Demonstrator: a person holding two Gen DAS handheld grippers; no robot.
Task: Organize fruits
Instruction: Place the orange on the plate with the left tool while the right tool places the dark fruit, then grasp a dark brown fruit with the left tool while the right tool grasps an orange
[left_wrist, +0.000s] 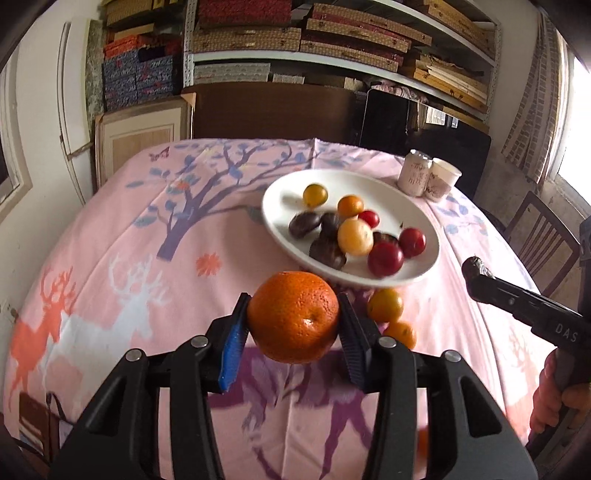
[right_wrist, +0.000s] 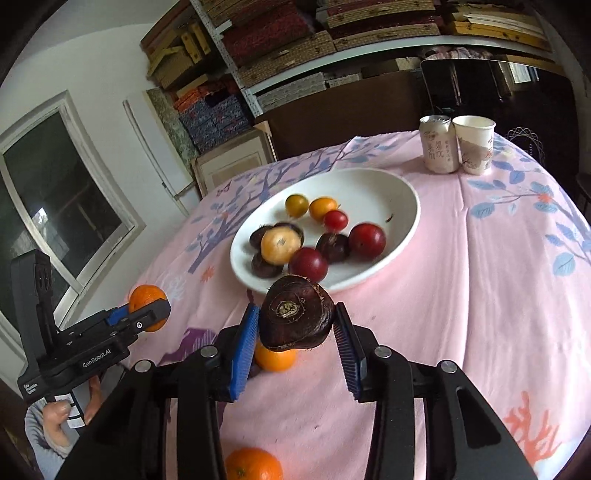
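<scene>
Left claw (left_wrist: 293, 319) clamps an orange (left_wrist: 293, 315); right claw (right_wrist: 295, 328) clamps a dark chestnut-like fruit (right_wrist: 295, 317), both lifted above the bench (right_wrist: 461, 295). At twelve o'clock sits the plate (right_wrist: 388, 192) of fruit, with a can (right_wrist: 437, 144) and cup (right_wrist: 474, 144) beyond, and loose oranges (left_wrist: 385, 305) at three o'clock of the left claw.

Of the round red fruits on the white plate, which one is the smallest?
The small red fruit beside the orange-yellow fruit, toward the far side of the white plate. The two other red fruits are clearly bigger and darker.
</scene>
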